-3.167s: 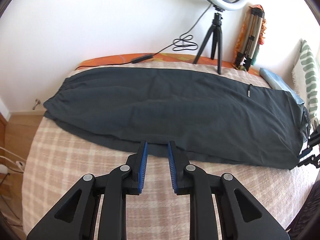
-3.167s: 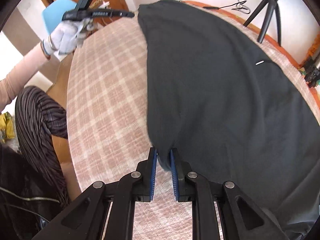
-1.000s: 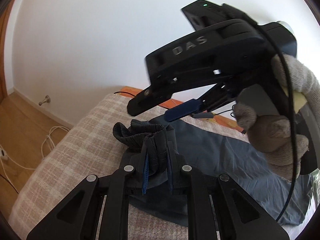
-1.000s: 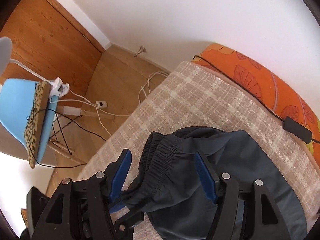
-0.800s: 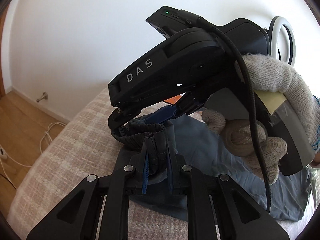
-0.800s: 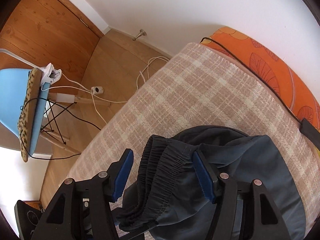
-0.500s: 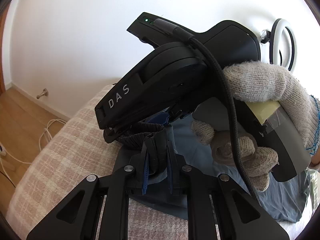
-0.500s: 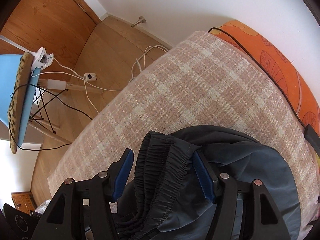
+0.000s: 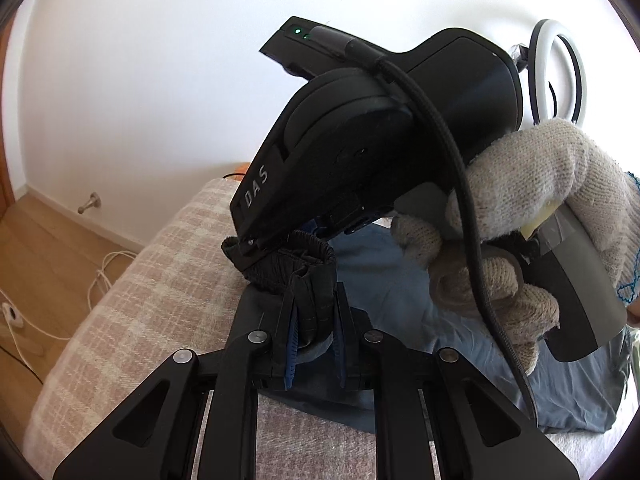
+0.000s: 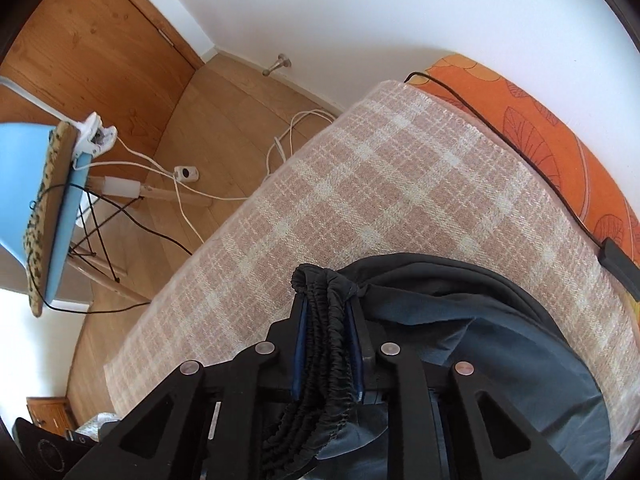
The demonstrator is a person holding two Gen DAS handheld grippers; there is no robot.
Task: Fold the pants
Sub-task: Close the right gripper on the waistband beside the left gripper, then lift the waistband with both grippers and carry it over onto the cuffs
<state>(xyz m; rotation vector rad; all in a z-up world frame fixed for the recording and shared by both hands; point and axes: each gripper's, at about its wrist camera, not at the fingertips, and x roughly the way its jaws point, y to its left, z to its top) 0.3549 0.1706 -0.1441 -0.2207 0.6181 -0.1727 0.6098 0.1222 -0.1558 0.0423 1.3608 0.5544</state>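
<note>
Black gripper (image 9: 314, 344) frames, blue-padded jaws, silver screws; white "DAS" lettering, braided cable; grey knitted glove (image 9: 516, 216).

Pants (image 10: 500, 344): on the blanket (image 10: 360, 184), near its end
Cushion (image 10: 560, 136): behind the blanket, against the wall

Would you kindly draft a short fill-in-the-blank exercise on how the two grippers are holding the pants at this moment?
1. The right gripper, whose jaws have just been closing, is now clamped on the gathered ______ of the pants.
2. The left gripper is ______ on a bunched fold of the same garment.
3. The pants rest on a ______ blanket in pink and cream.
4. The hand holding the right gripper wears a knitted ______.

Missing words: waistband; shut; checked; glove
</note>
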